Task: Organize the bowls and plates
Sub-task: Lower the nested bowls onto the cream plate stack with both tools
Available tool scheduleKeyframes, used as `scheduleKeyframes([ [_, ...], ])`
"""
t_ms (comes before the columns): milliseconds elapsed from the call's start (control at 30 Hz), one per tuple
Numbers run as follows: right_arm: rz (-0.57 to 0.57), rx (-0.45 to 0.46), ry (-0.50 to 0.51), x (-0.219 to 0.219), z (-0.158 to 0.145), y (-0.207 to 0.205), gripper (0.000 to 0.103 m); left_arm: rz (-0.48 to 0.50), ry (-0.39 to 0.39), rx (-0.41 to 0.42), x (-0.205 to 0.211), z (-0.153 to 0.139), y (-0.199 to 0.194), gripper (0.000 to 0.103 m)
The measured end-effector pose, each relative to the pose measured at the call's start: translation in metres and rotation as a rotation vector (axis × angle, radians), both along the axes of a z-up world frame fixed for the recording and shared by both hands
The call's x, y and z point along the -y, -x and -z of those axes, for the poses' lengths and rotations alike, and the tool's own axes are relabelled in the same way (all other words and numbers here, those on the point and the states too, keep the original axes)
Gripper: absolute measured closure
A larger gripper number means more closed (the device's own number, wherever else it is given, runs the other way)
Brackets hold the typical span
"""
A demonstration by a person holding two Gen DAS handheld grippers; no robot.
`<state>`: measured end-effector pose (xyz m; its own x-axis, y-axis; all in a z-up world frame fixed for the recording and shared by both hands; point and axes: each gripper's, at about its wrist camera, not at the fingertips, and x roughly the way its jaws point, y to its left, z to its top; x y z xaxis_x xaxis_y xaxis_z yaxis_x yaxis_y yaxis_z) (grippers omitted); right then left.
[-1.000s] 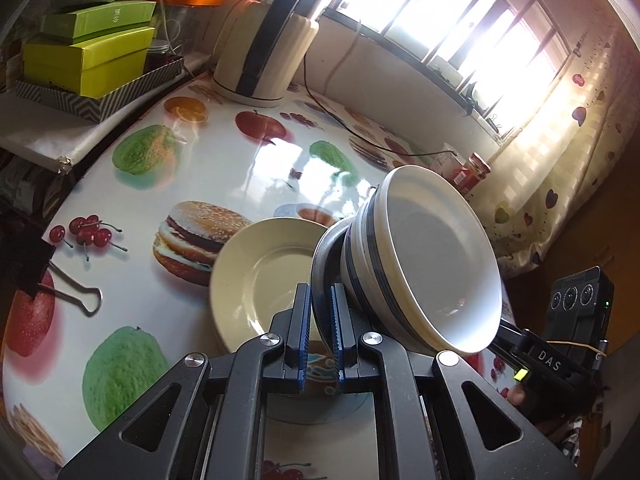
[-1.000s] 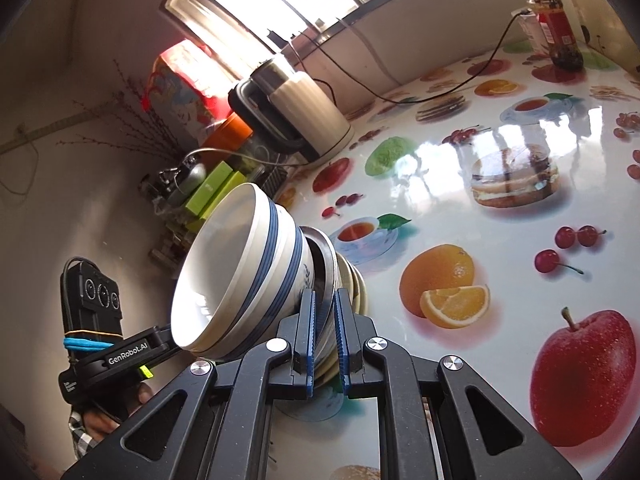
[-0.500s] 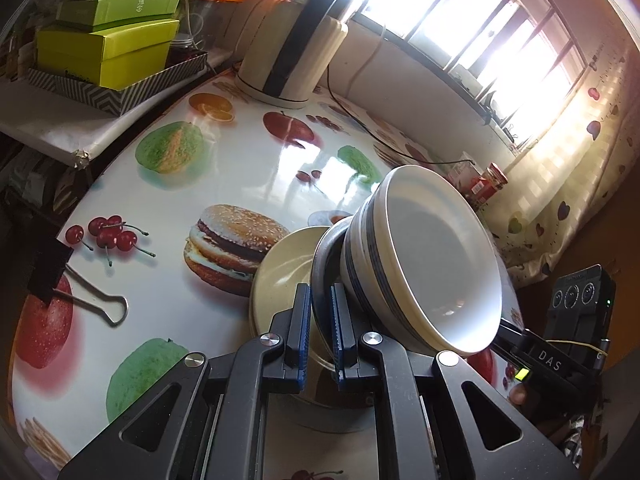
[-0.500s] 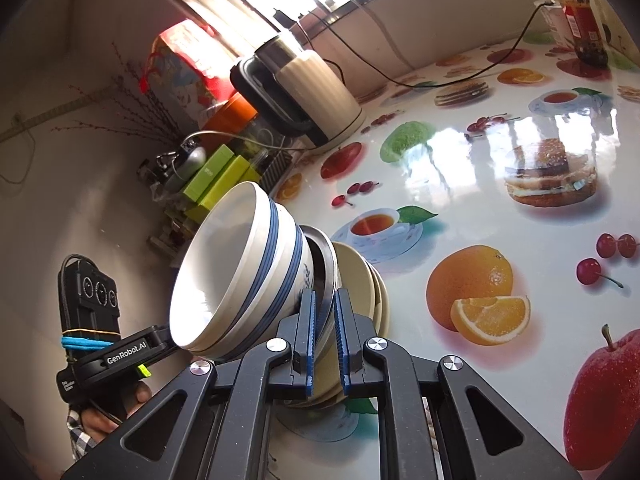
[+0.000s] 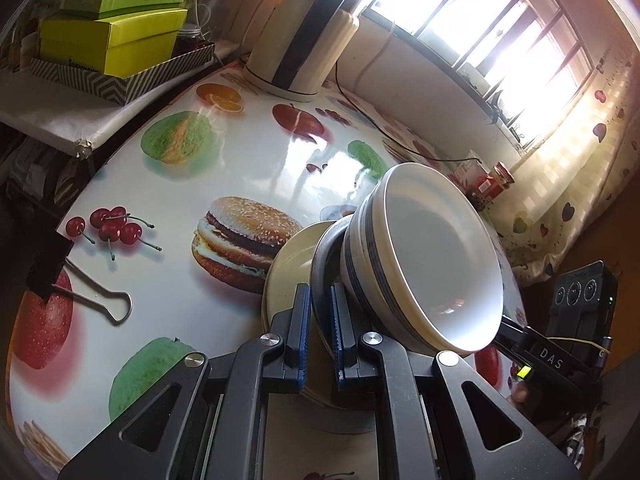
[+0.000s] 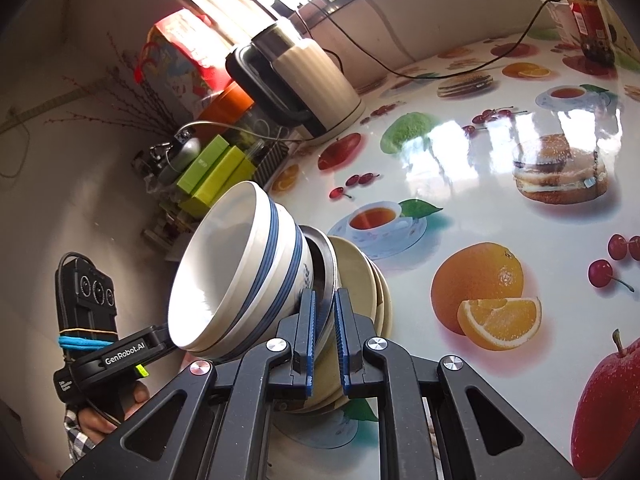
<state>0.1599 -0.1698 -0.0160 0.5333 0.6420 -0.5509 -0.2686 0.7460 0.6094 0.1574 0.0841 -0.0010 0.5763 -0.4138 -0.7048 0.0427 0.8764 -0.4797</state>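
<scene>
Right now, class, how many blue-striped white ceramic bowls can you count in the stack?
2: the blue-striped white ceramic bowls are nested one inside the other, on the grey metal plate that both tongs clamp by its rim. More could be hidden inside.

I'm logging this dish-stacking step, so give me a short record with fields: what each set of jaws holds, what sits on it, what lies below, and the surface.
left gripper: jaws shut on the metal plate rim
right gripper: jaws shut on the same plate's opposite rim
carried load: blue-striped bowls, nested, tilted on the metal plate
beneath: cream plates, stacked
surface: fruit-print tablecloth
nearby: kettle
</scene>
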Motion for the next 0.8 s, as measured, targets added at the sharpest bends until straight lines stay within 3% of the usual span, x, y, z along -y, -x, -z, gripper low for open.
scheduleKeyframes([
  [800,0.006,0.004,0.025,-0.0010,0.0004,0.0019,0.091,0.009,-0.042,0.001,0.0026,-0.0033,0.0053,0.092],
])
